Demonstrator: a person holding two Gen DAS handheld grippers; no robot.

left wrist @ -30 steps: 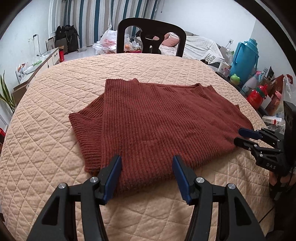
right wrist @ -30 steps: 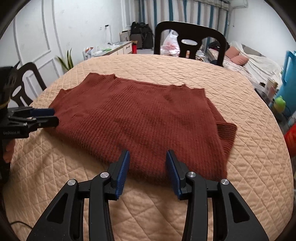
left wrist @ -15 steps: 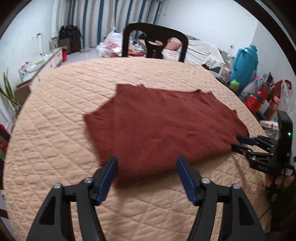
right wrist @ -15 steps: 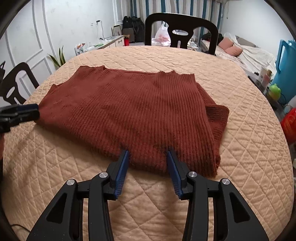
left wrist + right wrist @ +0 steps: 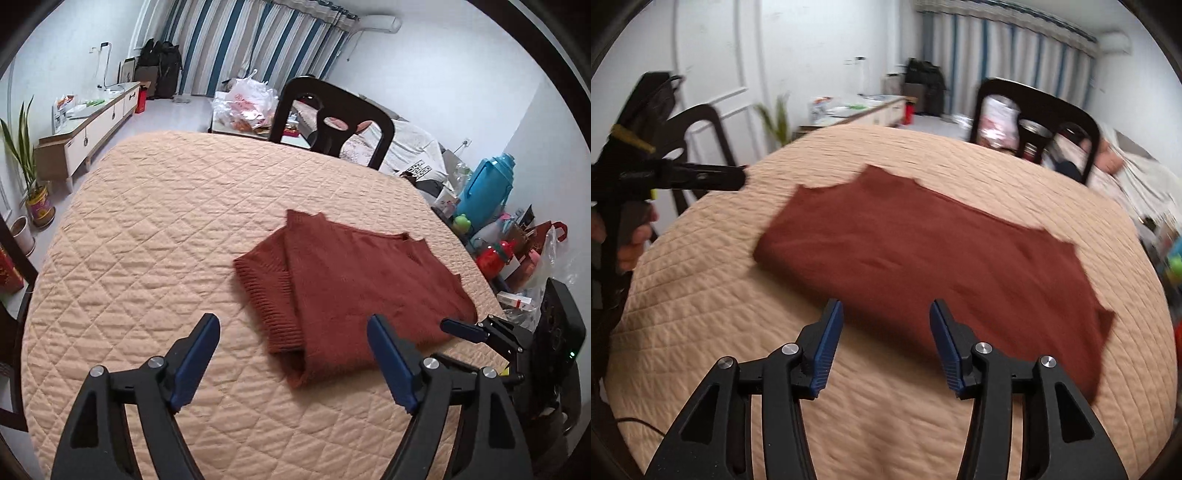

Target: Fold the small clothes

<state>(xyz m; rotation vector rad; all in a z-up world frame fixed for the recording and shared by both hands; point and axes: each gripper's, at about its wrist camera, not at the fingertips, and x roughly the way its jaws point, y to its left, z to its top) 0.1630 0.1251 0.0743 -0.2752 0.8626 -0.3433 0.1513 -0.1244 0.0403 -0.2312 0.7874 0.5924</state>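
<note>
With the rust-red sweater (image 5: 354, 291) lying folded flat near the table's (image 5: 147, 236) near right edge, both the left gripper (image 5: 291, 354) and right gripper (image 5: 884, 345) hang above it, jaws opening and empty, so a fold looks just released and the next move likely calls for regripping an edge.

- The round bench (image 5: 155, 229) is covered edge to edge by a peach quilted cloth (image 5: 140, 280) stitched in diamonds.
- A folded rust-red knitted sweater (image 5: 354, 288) lies flat on the cloth, toward 3 o'clock of centre in the left wrist view.
- Its ribbed hem (image 5: 266, 306) faces 8 o'clock.
</note>
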